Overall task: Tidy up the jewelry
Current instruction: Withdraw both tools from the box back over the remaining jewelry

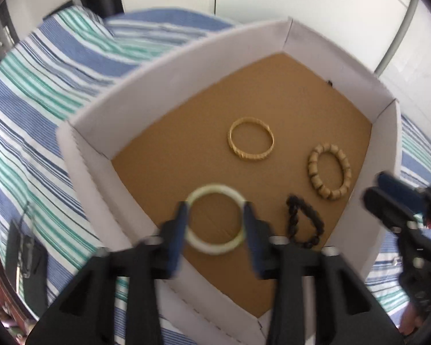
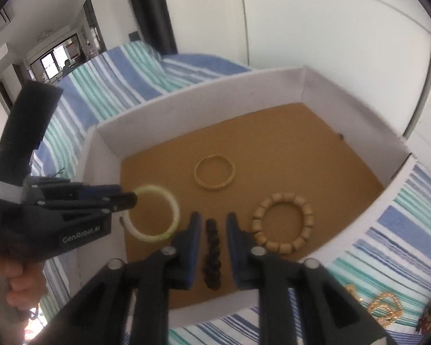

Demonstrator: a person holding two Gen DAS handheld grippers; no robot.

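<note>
On a bed (image 1: 37, 92) covered in a blue, green and white striped sheet, an open white box (image 1: 135, 92) with a brown floor is sitting, and both grippers are reaching into it. Toward the box's left side the left gripper (image 1: 214, 218) is standing with its jaws apart on either side of a pale green bangle (image 1: 204, 247); whether the pads are touching it I cannot tell through the blur. That bangle is looking stiff, smooth and probably slippery and breakable, so its rim across the width is the likely place to hold. Toward the middle a gold bangle (image 1: 251, 139) is lying flat, rigid and light by its look. Near the front edge the right gripper (image 2: 212, 231) is standing with jaws apart around a dark bead bracelet (image 2: 212, 256), clear of it; that one is seeming limp, best pinched across its strand. By the right wall a wooden bead bracelet (image 2: 283, 222) is lying, probably stretchy. Gold chains (image 2: 385, 307) are waiting on the sheet outside the box. White cupboard doors (image 2: 330, 28) are rising behind.
</note>
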